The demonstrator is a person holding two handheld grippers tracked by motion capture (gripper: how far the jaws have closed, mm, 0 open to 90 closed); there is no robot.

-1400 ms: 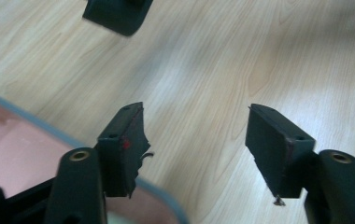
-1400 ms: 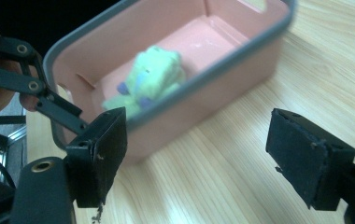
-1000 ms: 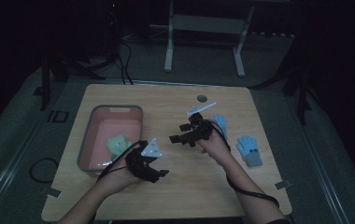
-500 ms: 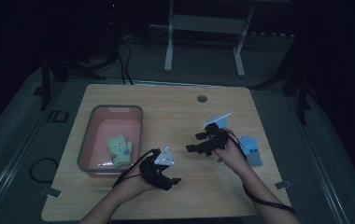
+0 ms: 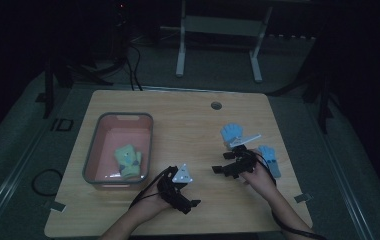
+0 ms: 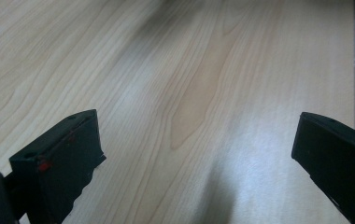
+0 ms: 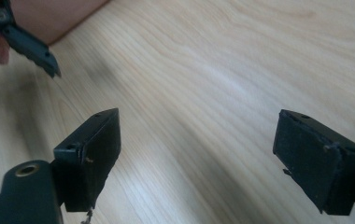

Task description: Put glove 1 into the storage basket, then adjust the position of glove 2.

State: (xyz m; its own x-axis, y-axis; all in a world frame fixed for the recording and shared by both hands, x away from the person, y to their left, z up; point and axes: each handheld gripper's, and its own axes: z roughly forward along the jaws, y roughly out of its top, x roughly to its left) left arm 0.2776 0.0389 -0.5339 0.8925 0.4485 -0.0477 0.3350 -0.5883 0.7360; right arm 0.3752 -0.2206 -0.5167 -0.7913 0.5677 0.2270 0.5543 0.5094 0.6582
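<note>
The wooden table (image 5: 188,115) carries a grey bin (image 5: 94,165) near its left edge, with a green glove (image 5: 128,161) inside. Two blue gloves (image 5: 232,133) lie toward the right edge. The right gripper (image 5: 220,170) hovers just beside them, jaws wide and empty. The left gripper (image 5: 192,205), near the front edge, has just been opening and holds nothing.

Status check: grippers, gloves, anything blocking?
Left gripper just opened wide, empty. Right gripper open, empty. Green glove in the pink bin; two blue gloves on the table beside the right hand. Nothing blocking.
</note>
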